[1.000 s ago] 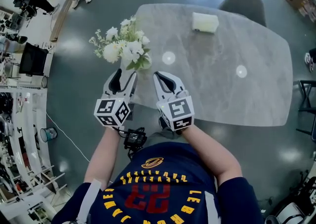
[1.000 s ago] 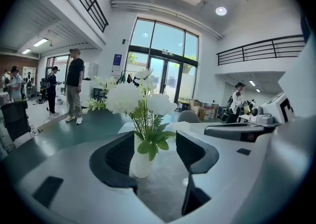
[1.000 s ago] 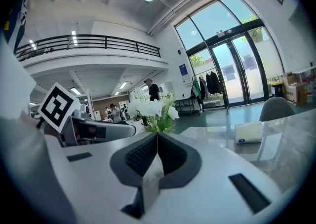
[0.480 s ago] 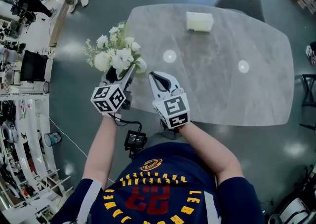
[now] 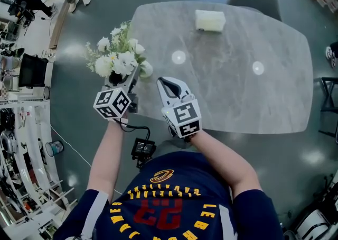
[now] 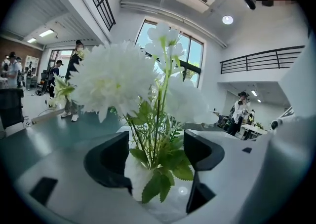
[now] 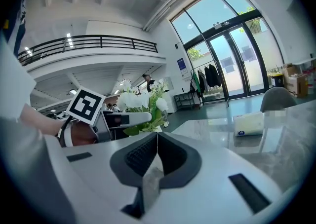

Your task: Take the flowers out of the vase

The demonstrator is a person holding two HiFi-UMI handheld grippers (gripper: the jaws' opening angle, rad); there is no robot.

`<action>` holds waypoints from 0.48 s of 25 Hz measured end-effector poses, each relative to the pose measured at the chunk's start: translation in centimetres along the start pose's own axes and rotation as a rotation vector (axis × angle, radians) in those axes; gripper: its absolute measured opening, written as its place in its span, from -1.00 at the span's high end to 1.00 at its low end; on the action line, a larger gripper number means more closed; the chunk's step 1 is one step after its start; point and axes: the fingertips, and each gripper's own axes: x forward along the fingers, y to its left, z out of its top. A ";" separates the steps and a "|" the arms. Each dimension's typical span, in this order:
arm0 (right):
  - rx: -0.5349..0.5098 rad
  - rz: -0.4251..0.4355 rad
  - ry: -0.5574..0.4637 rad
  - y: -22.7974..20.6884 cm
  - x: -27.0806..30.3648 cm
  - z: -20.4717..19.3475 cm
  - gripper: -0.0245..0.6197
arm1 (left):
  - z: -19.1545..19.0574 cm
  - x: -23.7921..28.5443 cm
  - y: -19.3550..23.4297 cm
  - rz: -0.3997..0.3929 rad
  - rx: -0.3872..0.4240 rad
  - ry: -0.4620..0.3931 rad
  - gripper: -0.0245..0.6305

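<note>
Flowers (image 6: 118,77) between left gripper (image 6: 156,152) jaws, just opened wide

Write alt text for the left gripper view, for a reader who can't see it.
White flowers with green leaves stand in a white vase between the open jaws of the left tool, which have just been opening. Behind them are tall windows and people standing about on a shiny floor.

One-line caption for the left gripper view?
Left tool, jaws just opened wide, flanks the white vase holding white flowers; no grip yet.
</note>
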 end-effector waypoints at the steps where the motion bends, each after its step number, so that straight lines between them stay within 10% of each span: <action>1: 0.001 -0.001 0.000 -0.1 -0.1 0.0 0.90 | -0.1 0.0 0.0 0.008 0.006 0.002 -0.11; 12: 0.012 -0.005 0.006 -0.7 0.1 -0.4 0.90 | -0.1 -0.1 0.2 0.043 0.055 -0.009 0.47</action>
